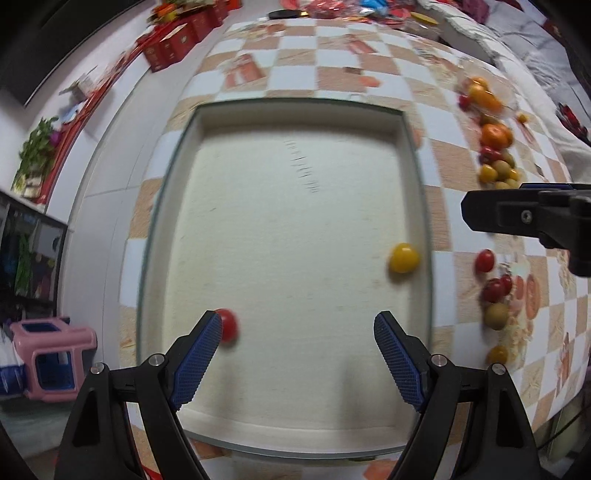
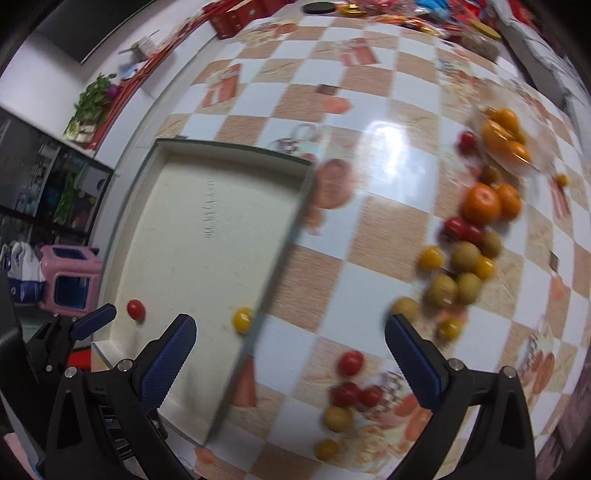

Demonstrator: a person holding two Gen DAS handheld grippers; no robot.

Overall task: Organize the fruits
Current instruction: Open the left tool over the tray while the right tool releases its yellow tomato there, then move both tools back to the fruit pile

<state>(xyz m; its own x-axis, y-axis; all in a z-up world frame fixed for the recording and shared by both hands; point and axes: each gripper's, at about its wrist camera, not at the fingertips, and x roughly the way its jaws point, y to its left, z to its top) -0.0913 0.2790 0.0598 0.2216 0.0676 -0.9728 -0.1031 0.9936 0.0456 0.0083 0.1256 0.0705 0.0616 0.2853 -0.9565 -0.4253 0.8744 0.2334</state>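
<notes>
**Both grippers wide over the tray, two small fruits inside**

Left wrist view: you held the left gripper (image 1: pixel 297 328) pointing steeply down over the white tray (image 1: pixel 295 229), its blue-padded jaws spread wide with nothing between them. A red cherry tomato (image 1: pixel 228 324) lay on the tray floor just beside the left pad, partly hidden by it. A yellow cherry tomato (image 1: pixel 403 257) sat against the tray's right wall. Faint dark marks ran across the tray floor, too blurred to read. The tip of your right gripper (image 1: pixel 524 216) reached in from the right edge, above the checked tablecloth (image 1: pixel 332 74). Loose fruit (image 1: pixel 493 147) lay strewn along the cloth beyond the tray's right wall, oranges and small tomatoes among them.

Right wrist view: you held the right gripper (image 2: pixel 290 332) tilted down over the tray's right edge (image 2: pixel 280 258), jaws at full spread and empty. The tray (image 2: pixel 192 221) held only the red tomato (image 2: pixel 136 309) and the yellow one (image 2: pixel 242 319). On the cloth (image 2: pixel 369 229) to the right lay two oranges (image 2: pixel 489 203), olive-coloured round fruits (image 2: pixel 452 280) and more red tomatoes (image 2: pixel 351 384). One blue fingertip (image 2: pixel 94 320) of your left gripper showed at the lower left. Print on the red boxes (image 2: pixel 236 18) at the table's far end was unreadable.
</notes>
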